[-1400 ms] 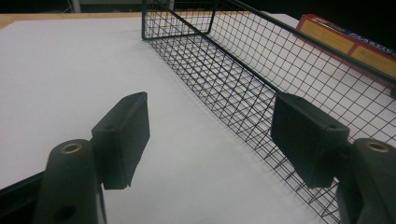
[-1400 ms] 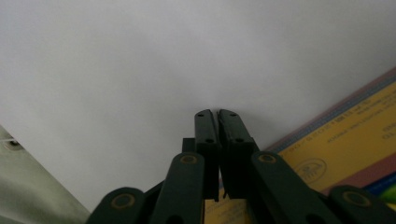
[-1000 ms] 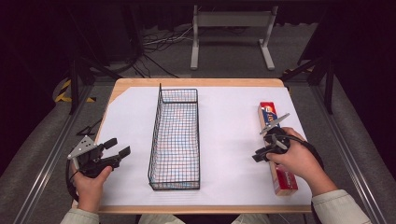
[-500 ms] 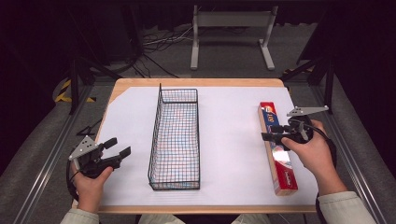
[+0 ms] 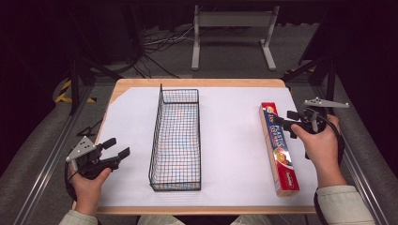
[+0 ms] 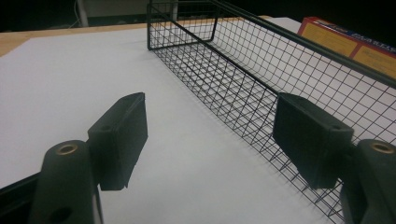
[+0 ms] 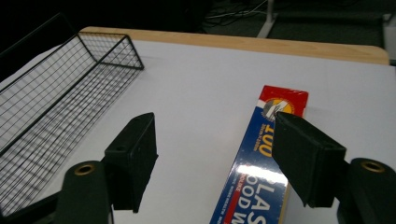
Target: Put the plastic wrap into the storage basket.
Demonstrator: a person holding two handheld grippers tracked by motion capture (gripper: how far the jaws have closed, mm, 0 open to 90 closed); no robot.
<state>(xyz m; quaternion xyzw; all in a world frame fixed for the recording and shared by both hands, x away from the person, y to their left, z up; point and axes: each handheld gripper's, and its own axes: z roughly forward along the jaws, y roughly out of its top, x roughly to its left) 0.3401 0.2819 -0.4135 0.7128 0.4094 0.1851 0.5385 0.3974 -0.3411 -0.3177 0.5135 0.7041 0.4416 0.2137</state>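
At the bench's left, the left tongs (image 5: 111,151) are held spread and empty, just beside the basket (image 5: 177,136), whose long axis runs away from the person. Right of it, well apart, the box (image 5: 278,147) is laid parallel, near the bench's right edge. The right tongs (image 5: 283,122), also spread, are poised over its far half, nothing between; this hand is judged nearer.

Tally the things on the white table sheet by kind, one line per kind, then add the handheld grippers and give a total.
Wire basket: 1
Plastic wrap box: 1
Grippers: 2, the left gripper and the right gripper
Total: 4
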